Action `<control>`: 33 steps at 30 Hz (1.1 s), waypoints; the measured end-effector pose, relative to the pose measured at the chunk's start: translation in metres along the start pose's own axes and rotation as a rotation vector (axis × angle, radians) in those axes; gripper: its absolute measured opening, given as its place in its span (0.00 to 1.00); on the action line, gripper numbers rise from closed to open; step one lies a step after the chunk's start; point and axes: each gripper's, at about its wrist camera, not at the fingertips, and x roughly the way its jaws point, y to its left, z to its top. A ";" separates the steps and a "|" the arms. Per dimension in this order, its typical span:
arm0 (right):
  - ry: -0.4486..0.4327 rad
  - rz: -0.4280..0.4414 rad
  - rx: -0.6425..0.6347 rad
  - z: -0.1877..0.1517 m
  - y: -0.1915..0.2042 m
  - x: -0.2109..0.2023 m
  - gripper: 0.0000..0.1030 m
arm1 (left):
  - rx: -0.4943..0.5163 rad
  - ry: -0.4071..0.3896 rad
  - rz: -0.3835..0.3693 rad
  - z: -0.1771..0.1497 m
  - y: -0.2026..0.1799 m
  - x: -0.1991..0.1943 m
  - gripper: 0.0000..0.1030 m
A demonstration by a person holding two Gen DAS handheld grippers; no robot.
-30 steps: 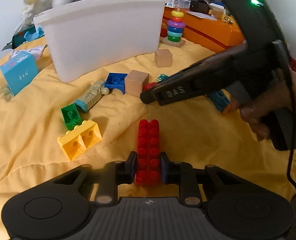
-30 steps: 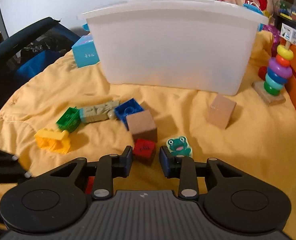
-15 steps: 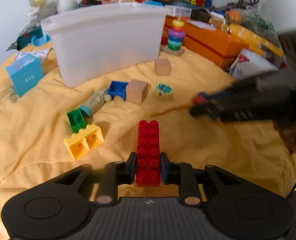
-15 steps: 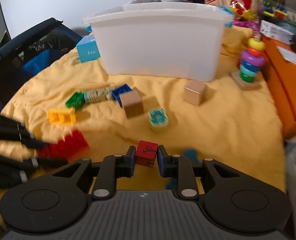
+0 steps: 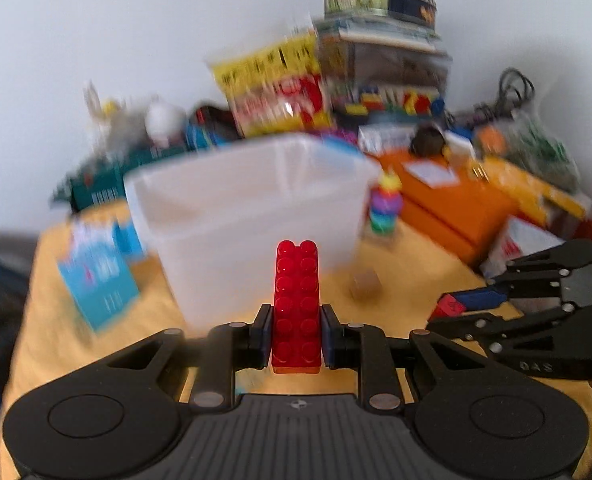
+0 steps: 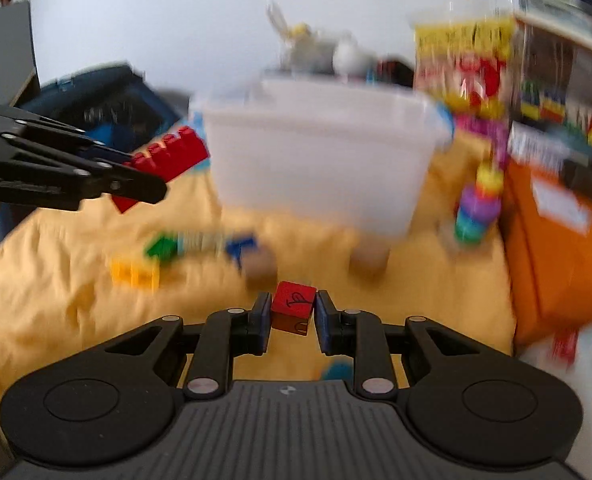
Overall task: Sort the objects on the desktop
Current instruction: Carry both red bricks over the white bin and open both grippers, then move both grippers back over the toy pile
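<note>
My left gripper (image 5: 296, 334) is shut on a long red studded brick (image 5: 297, 304) and holds it up in the air in front of the white plastic bin (image 5: 252, 208). My right gripper (image 6: 293, 316) is shut on a small red cube (image 6: 294, 306) with a black mark, lifted above the yellow cloth. The bin also shows in the right wrist view (image 6: 320, 160). The left gripper with its red brick (image 6: 168, 160) shows at the left of the right wrist view. The right gripper (image 5: 456, 306) shows at the right of the left wrist view. Both views are blurred.
On the yellow cloth (image 6: 56, 312) lie a yellow brick (image 6: 134, 274), a green brick (image 6: 162, 248), a blue brick (image 6: 242, 246) and two wooden cubes (image 6: 260, 270). A ring stacker (image 6: 478, 208) stands right of the bin beside an orange box (image 6: 556, 248). A blue carton (image 5: 100, 276) stands left.
Both grippers have risen from the cloth with their red pieces and tilted up toward the bin. The bin now sits higher and nearer in both views.
</note>
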 end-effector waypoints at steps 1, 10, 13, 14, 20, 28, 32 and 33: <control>-0.025 -0.003 -0.007 0.008 -0.002 0.000 0.25 | 0.008 -0.024 0.009 0.011 0.003 0.001 0.26; -0.233 -0.071 -0.053 0.099 -0.022 0.016 0.25 | 0.010 -0.181 0.096 0.083 0.021 0.015 0.26; -0.272 -0.090 -0.034 0.121 -0.031 0.025 0.25 | 0.021 -0.188 0.124 0.096 0.026 0.029 0.26; -0.275 -0.088 -0.015 0.129 -0.035 0.032 0.25 | 0.036 -0.185 0.143 0.097 0.027 0.034 0.26; -0.200 -0.110 0.061 0.147 -0.045 0.072 0.28 | 0.037 -0.100 0.198 0.091 0.043 0.083 0.27; -0.202 -0.108 0.037 0.124 -0.042 0.065 0.44 | -0.006 -0.113 0.159 0.066 0.040 0.051 0.50; -0.203 -0.060 0.025 0.106 -0.037 0.045 0.46 | -0.030 -0.109 0.098 0.043 0.032 0.023 0.54; -0.200 -0.051 0.024 0.100 -0.034 0.040 0.46 | -0.030 -0.095 0.088 0.034 0.029 0.018 0.55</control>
